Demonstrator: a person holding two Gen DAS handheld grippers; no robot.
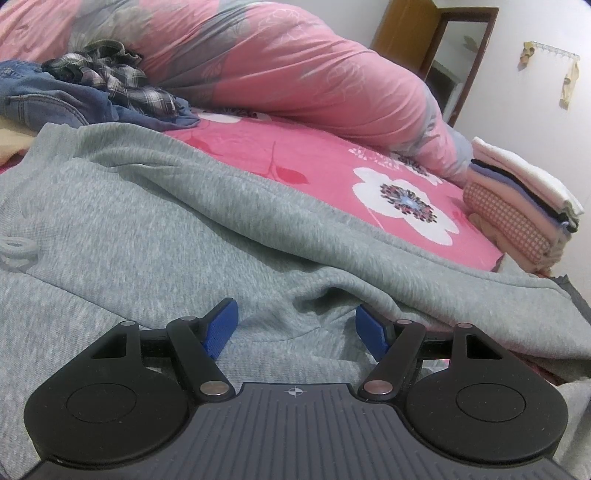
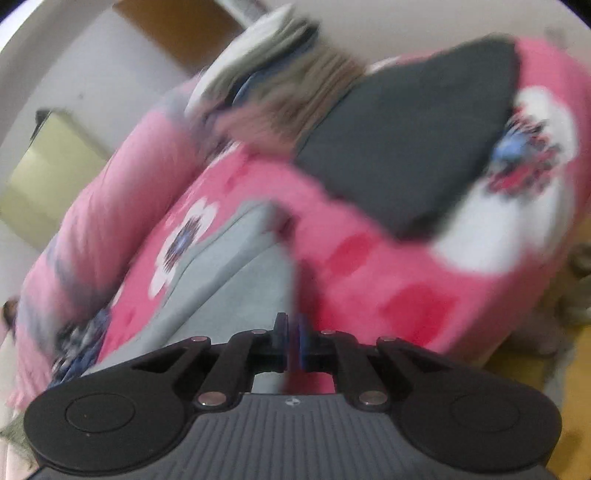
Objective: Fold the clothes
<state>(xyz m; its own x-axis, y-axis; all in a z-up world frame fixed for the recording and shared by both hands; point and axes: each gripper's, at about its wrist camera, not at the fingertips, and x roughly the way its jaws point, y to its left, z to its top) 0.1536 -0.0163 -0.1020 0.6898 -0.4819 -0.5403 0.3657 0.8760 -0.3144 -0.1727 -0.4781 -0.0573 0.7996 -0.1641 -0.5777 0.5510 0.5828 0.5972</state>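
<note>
Your left gripper (image 1: pixel 295 325): jaws wide over fleecy grey sweatshirt (image 1: pixel 147 221), spread across near edge of bed (image 1: pixel 314 162). Your right gripper (image 2: pixel 291 343): jaws pinched together, view blurred. Beyond: folded stack (image 1: pixel 517 199) at bed's right edge, rumpled plaid shirt (image 1: pixel 110 77), puffy pink quilt (image 1: pixel 314 74).

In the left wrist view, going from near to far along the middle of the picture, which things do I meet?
left tool → grey sweatshirt → pink flowered bedsheet → rolled pink quilt → white wall
</note>
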